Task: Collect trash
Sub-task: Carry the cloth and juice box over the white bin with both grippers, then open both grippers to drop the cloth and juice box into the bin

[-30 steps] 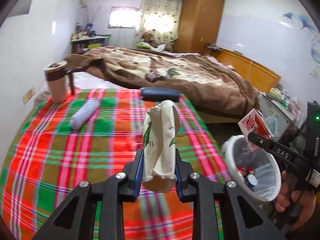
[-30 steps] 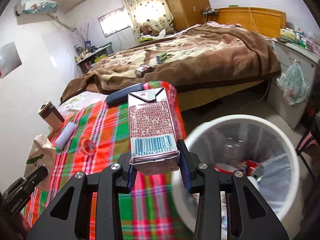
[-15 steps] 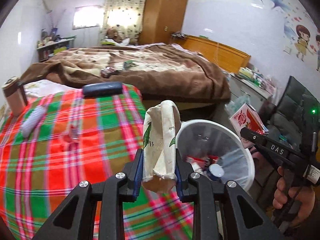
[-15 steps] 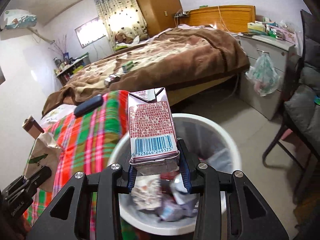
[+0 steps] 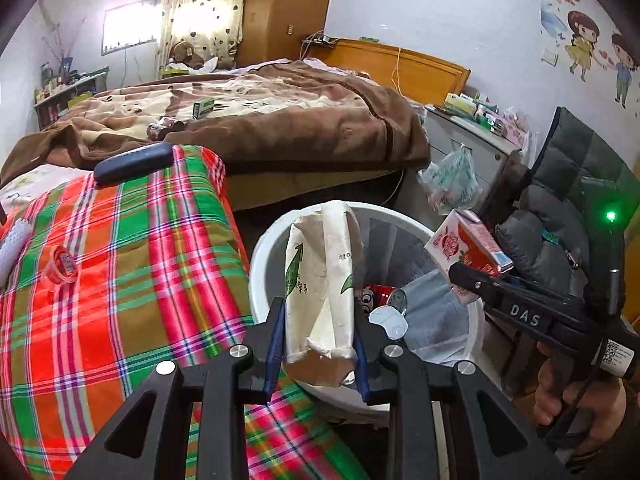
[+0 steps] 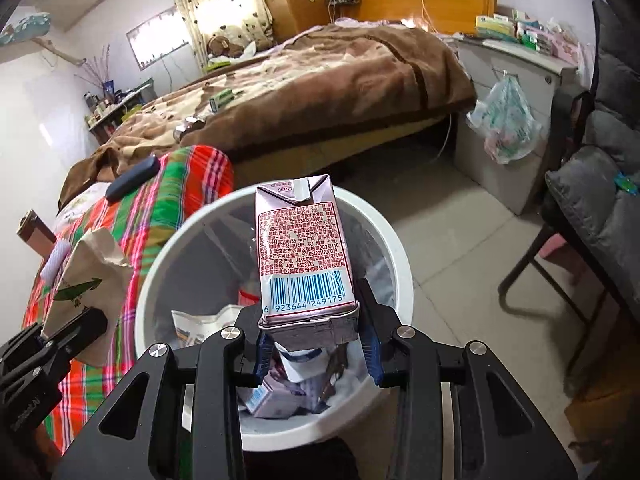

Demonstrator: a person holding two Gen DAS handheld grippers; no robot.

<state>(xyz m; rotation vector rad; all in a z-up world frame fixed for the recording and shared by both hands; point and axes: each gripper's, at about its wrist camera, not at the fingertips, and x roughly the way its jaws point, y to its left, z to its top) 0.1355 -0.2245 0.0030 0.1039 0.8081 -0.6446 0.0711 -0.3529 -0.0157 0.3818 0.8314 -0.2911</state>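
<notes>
White bin (image 6: 400,248) below both grippers; left gripper (image 5: 320,354) clamps paper bag (image 5: 320,280); right gripper (image 6: 318,344) clamps milk carton (image 6: 304,248).

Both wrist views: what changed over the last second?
Both tongs swung from above the plaid bed cover to the white trash bin. The right tongs now hold the milk carton over its opening; the left tongs bring the paper bag over its near rim. Nothing was let go. Both grips are unchanged.

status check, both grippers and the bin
Left gripper shut on paper bag. Right gripper shut on milk carton, over white bin. Nothing blocking.
</notes>
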